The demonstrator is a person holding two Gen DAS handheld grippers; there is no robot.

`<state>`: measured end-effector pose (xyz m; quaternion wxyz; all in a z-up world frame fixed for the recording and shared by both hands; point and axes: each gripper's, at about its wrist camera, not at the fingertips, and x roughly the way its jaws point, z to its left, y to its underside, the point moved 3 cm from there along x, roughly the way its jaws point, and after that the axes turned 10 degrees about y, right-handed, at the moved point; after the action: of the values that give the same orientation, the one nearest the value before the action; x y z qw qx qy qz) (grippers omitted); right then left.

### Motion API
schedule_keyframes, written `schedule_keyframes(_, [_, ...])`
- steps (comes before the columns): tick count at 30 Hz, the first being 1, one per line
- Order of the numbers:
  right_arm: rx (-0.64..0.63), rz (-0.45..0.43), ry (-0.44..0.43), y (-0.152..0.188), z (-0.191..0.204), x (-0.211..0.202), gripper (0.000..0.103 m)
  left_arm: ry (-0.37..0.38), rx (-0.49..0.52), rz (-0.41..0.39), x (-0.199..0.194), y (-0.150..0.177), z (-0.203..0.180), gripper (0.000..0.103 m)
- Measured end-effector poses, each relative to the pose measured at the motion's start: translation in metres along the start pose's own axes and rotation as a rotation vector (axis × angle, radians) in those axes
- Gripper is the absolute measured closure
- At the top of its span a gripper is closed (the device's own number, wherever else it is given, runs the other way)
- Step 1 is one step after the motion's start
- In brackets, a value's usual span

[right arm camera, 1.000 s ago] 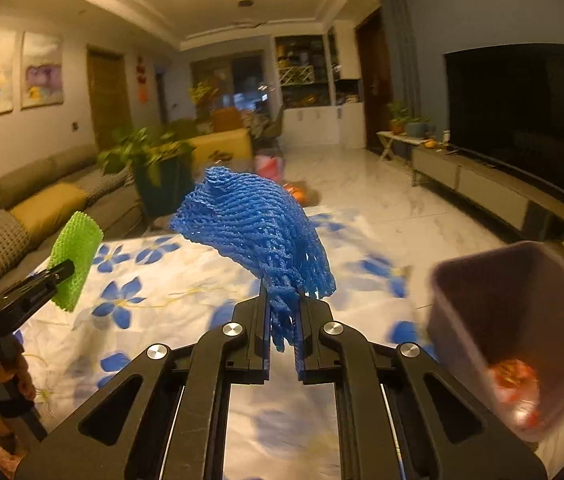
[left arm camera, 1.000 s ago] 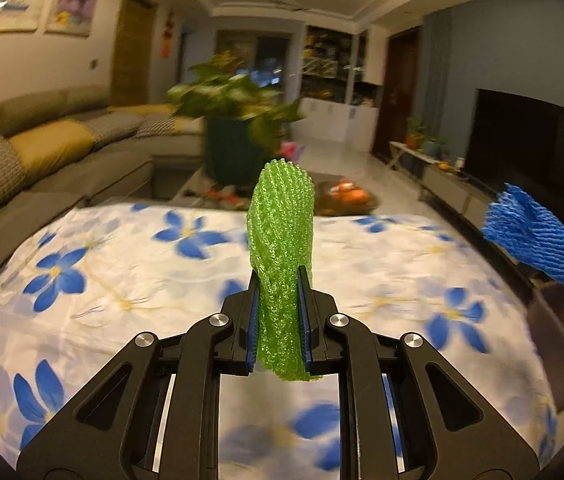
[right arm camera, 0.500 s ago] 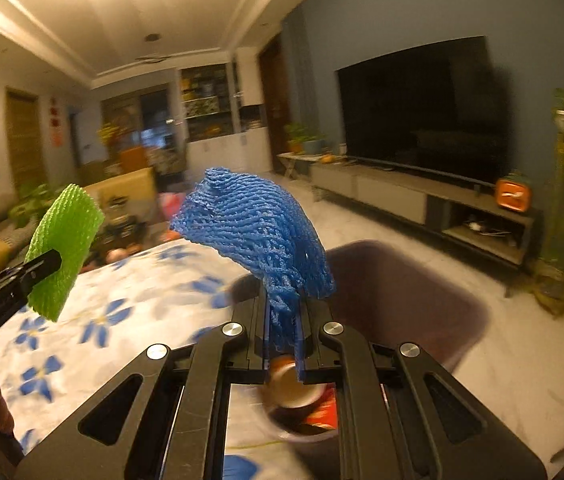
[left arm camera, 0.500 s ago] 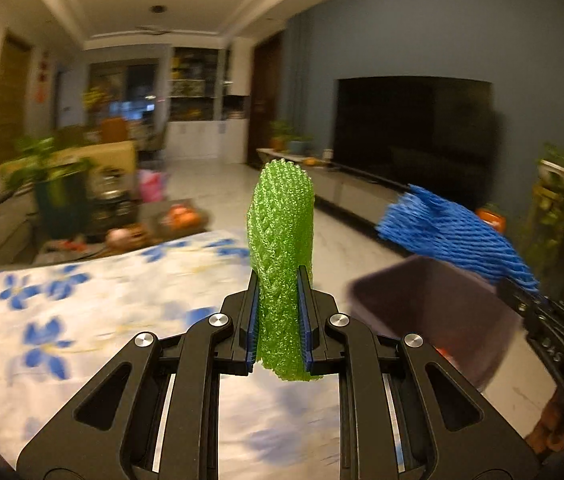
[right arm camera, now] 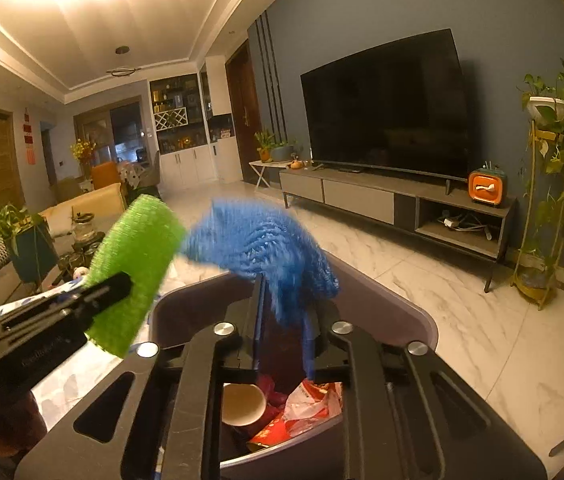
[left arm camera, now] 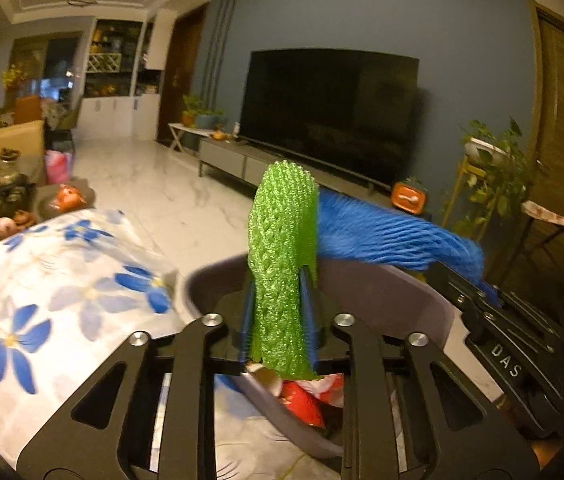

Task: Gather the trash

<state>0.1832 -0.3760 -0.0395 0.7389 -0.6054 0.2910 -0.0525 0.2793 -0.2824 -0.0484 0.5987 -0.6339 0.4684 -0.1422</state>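
The left gripper (left arm camera: 278, 320) is seen pinching a green foam net sleeve (left arm camera: 284, 264), a ribbed, woven-looking tube with a rounded top, held upright between the blue-lined pads (left arm camera: 247, 320). In the right wrist view the right gripper (right arm camera: 282, 320) is seen with its fingers set apart; the blue foam net (right arm camera: 258, 248), a soft, crumpled mesh blurred in the frame, lies against the right-hand finger only, with a gap to the left-hand one. Both nets are held over a dark purplish bin (right arm camera: 414, 316) with smooth plastic walls and rounded corners. Inside the bin a pale paper cup (right arm camera: 242, 402) and crinkled red and white wrappers (right arm camera: 306, 408) are noted. Beside the bin, a white cloth with blue flowers (left arm camera: 42, 292) is seen covering a surface.
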Motion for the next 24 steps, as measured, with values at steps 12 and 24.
schedule_keyframes(12, [0.023, 0.017, 0.015, 0.009, -0.011, -0.007, 0.042, -0.068, -0.04, 0.029, -0.002, 0.015, 0.015, 0.023])
schedule_keyframes(24, [-0.047, 0.001, -0.011, 0.012, 0.022, -0.046, 0.006, -0.393, -0.031, -0.043, -0.102, 0.027, 0.031, 0.006])
